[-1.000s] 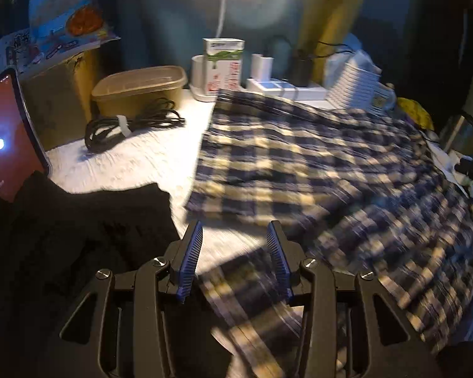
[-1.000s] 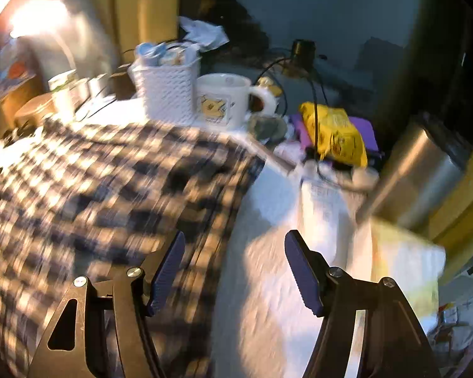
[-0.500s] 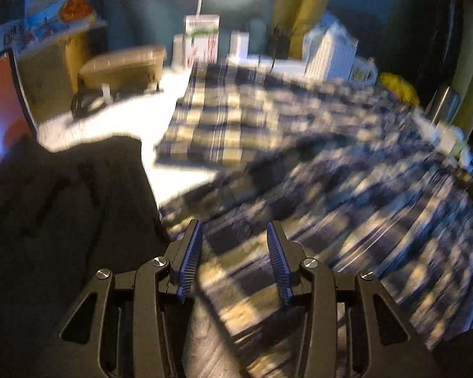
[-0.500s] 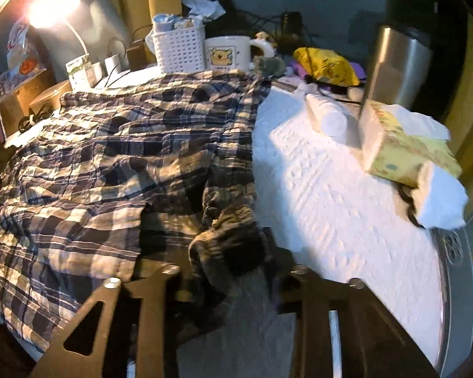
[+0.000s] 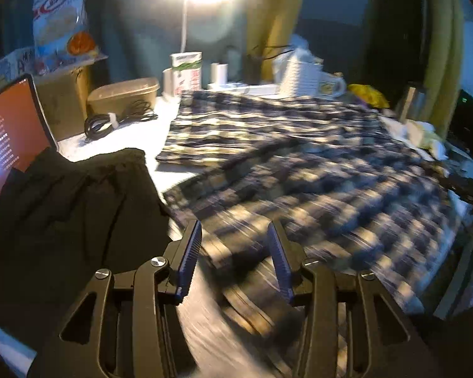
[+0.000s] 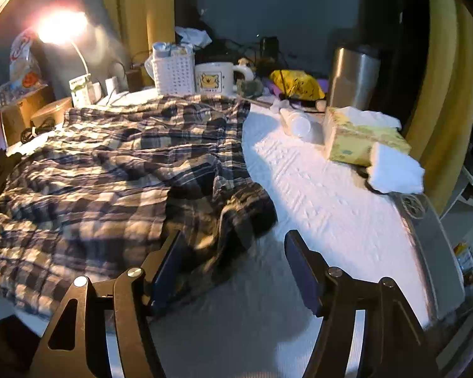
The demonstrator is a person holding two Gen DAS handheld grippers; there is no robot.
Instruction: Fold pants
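The plaid pants (image 5: 299,163) lie spread over the white table, blue, dark and cream checks. In the right wrist view the pants (image 6: 116,170) cover the left half, with a bunched waistband end (image 6: 242,208) near the front. My left gripper (image 5: 235,245) is open and empty, above the near edge of the plaid cloth. My right gripper (image 6: 233,258) is open and empty, just in front of the bunched end, with cloth lying by its left finger.
A black garment (image 5: 69,208) lies at the front left beside a lit tablet (image 5: 6,138). Cable coil (image 5: 116,119), plastic box (image 5: 123,94), lamp (image 6: 60,28), white basket (image 6: 173,72), mug (image 6: 214,77), steel flask (image 6: 353,72), tissue box (image 6: 359,138) ring the table.
My right gripper held the bunched end half a second ago and has let go and opened. My left gripper stayed open and shifted over the cloth's near edge.
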